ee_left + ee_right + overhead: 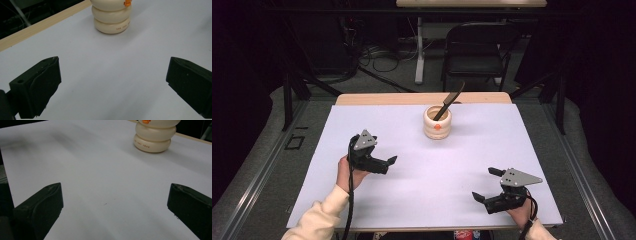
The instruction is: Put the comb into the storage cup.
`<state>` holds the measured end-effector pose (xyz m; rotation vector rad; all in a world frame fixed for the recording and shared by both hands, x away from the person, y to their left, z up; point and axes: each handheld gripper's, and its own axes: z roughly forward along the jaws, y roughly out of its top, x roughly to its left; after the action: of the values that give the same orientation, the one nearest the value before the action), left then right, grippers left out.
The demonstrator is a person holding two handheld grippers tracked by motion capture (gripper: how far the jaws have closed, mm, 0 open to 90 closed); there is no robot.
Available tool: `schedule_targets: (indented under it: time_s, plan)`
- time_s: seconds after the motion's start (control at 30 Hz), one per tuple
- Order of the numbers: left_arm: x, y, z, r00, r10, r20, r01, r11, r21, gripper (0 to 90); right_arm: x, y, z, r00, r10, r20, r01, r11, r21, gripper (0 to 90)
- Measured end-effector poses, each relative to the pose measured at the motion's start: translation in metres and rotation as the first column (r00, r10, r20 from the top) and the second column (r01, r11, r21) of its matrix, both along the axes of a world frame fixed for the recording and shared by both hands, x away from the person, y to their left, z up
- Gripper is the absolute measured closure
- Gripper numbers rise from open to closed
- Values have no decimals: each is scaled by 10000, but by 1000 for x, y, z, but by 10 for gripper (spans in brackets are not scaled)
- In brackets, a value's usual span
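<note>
High view: left gripper [384, 161] and right gripper [487, 184] both hover with jaws spread, empty. At 12 o'clock stands the pot [437, 122], a spatula [449, 101] leaning inside. A careless nudge could tip it toward the far table [362, 99] edge; open room lies between.

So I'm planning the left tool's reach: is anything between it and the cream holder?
Nothing visible. Bare white table lies between the open left tool and the cream holder, as the left gripper view confirms.
</note>
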<state>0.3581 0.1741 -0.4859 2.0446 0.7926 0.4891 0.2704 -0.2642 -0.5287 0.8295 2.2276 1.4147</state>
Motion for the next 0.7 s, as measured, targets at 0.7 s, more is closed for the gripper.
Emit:
schedule_targets:
  time_s: [0.7]
  plan:
    - [-35,11,-3,9996,101,277,-102,9999,60,0,0,0,0,10000,-3,-38,3,10000,-19,0]
